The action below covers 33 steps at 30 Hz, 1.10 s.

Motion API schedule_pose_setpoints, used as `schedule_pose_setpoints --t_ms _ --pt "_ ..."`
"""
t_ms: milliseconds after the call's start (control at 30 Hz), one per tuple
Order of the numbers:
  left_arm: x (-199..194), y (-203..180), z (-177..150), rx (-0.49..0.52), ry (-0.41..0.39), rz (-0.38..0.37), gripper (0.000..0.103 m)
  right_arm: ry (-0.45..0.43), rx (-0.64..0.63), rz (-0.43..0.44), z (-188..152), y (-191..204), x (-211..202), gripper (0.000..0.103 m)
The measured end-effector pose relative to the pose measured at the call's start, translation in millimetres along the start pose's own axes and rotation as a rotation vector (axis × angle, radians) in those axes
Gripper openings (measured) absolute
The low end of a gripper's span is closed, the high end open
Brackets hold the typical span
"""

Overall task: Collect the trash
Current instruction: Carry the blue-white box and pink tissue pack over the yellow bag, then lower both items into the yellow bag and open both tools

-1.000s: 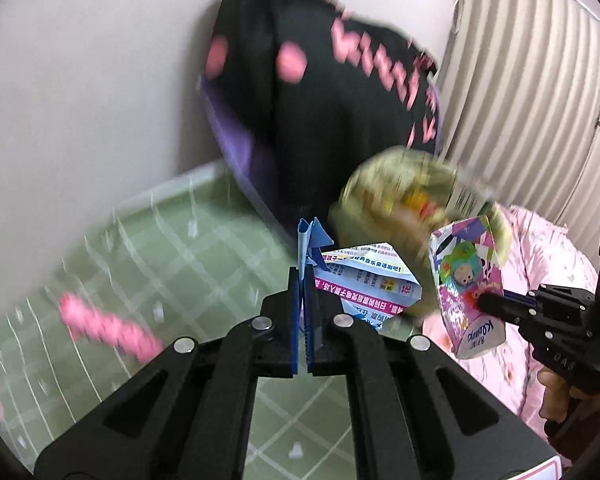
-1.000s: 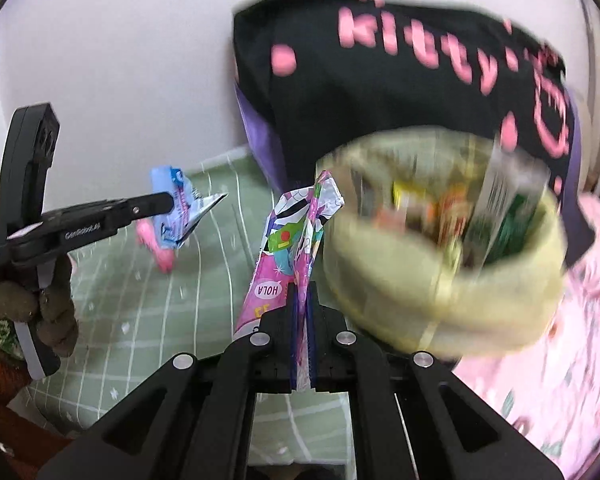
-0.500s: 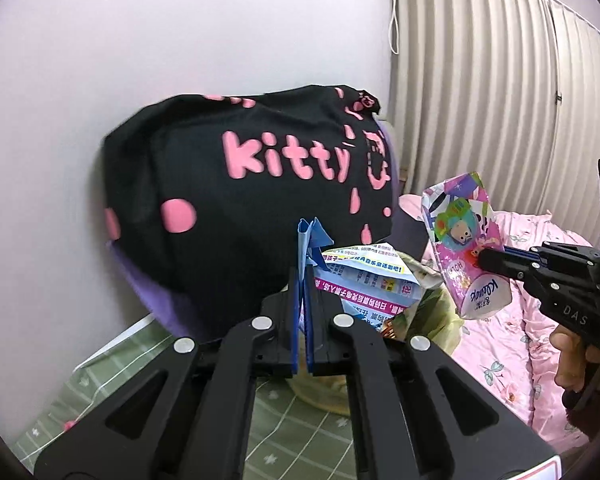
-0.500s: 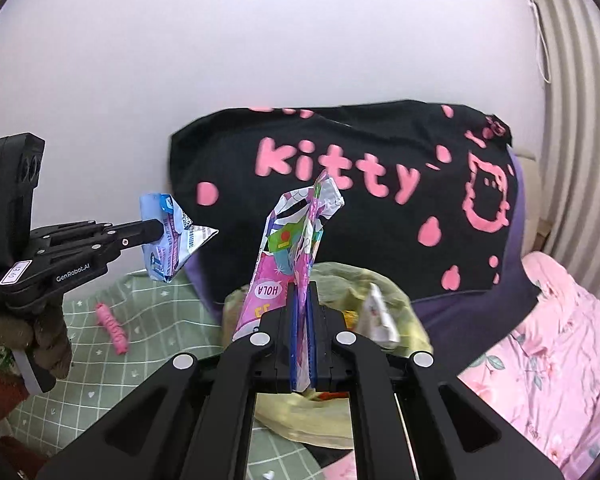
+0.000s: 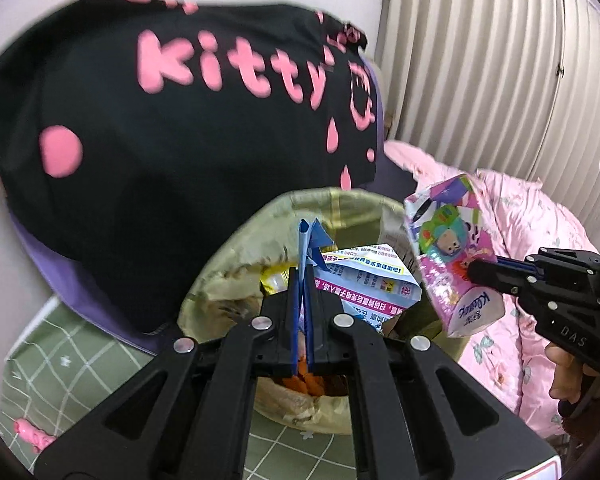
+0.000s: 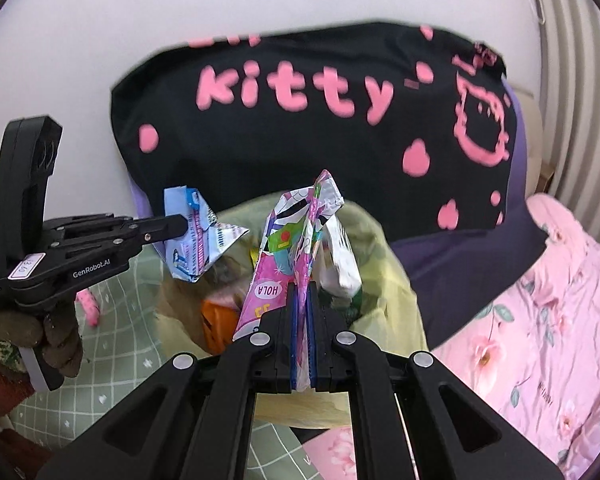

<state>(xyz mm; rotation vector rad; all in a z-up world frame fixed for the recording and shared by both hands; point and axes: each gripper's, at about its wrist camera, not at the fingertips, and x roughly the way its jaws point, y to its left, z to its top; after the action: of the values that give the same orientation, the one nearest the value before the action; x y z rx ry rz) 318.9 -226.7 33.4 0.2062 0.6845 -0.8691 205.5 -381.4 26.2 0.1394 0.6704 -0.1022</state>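
Wrappers Held Over Trash Bag, Release Awaited

A crumpled pale-blue printed wrapper (image 6: 196, 236) is seen clamped in the left gripper (image 5: 305, 276), and a pink cartoon-printed foil packet (image 6: 296, 248) pinched in the right gripper (image 6: 302, 304). Both are held above the open yellow-green plastic trash bag (image 5: 340, 208), low at frame centre and already part-filled, before a black pink-lettered cushion (image 5: 172, 120). The drop-off step is judged in hand; next, jaws are to be opened over the mouth
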Motion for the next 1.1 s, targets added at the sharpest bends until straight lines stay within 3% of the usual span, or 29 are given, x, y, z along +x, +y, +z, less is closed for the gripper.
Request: schedule_pose_setpoints --t_ms 200,367,900,1033,1100 --pt "42.8 -1.9 -1.8 0.016 0.08 0.009 0.002 0.071 0.01 0.006 -6.2 -14.1 32.1 0.005" --pt "60.6 2.9 0.8 0.007 0.102 0.024 0.002 0.085 -0.005 -0.007 -4.4 -19.0 44.4 0.005" --pt "53.6 10.9 16.7 -0.021 0.09 -0.112 0.003 0.062 0.047 -0.034 -8.9 -4.7 32.8 0.005" --pt "44.1 12.8 16.0 -0.02 0.076 -0.139 0.007 0.057 0.08 -0.03 -10.7 -1.7 32.8 0.005" --pt "39.5 13.4 15.7 -0.019 0.068 -0.155 0.014 0.064 0.094 -0.03 -10.3 -1.2 35.4 0.005"
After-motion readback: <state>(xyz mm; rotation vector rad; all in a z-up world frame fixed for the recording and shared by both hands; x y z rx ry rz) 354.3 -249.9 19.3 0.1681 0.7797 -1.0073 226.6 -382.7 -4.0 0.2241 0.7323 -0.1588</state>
